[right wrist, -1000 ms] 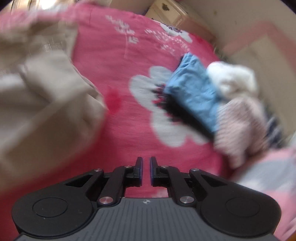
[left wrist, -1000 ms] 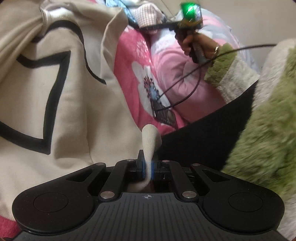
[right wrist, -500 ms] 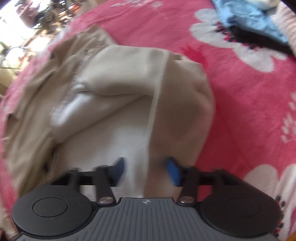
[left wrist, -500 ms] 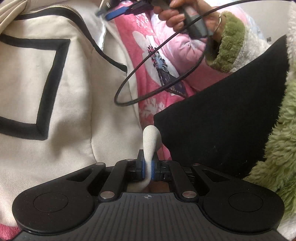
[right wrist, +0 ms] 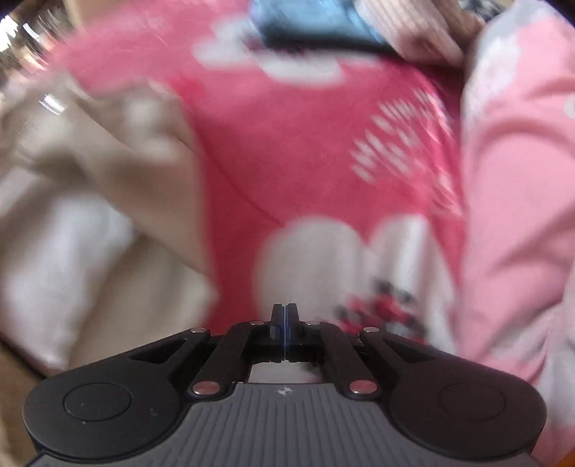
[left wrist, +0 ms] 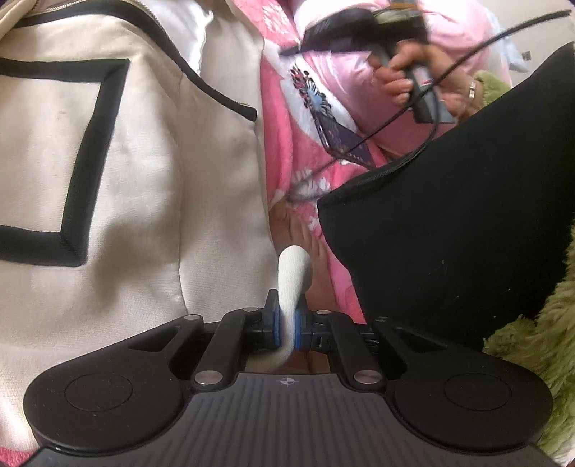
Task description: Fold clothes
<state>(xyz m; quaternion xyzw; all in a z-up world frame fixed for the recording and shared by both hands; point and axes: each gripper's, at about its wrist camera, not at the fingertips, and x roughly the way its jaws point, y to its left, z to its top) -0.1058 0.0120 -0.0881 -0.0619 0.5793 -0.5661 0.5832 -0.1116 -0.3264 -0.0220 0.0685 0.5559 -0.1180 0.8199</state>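
A cream jacket point(left wrist: 143, 161) with black trim and a zip lies spread on the pink floral blanket point(left wrist: 287, 125). My left gripper point(left wrist: 285, 312) is shut on a narrow fold of the jacket's cream fabric point(left wrist: 293, 269), which sticks up between the pads. In the blurred right wrist view, my right gripper point(right wrist: 284, 316) is shut, pads together, with nothing showing between them. It hangs over the blanket point(right wrist: 287, 143), and the jacket point(right wrist: 107, 215) lies to its left. A hand point(left wrist: 413, 72) holds that gripper at the top right of the left wrist view.
A black garment point(left wrist: 449, 215) and a green fuzzy sleeve point(left wrist: 539, 341) fill the right side by the left gripper. A black cable point(left wrist: 395, 122) loops across the blanket. A blue garment point(right wrist: 316, 21) lies at the far edge, a pale pink quilt point(right wrist: 521, 179) to the right.
My right gripper went from open over the jacket to shut and has swung right over the blanket. My left gripper keeps its hold on the cream fold and has moved closer to the jacket.
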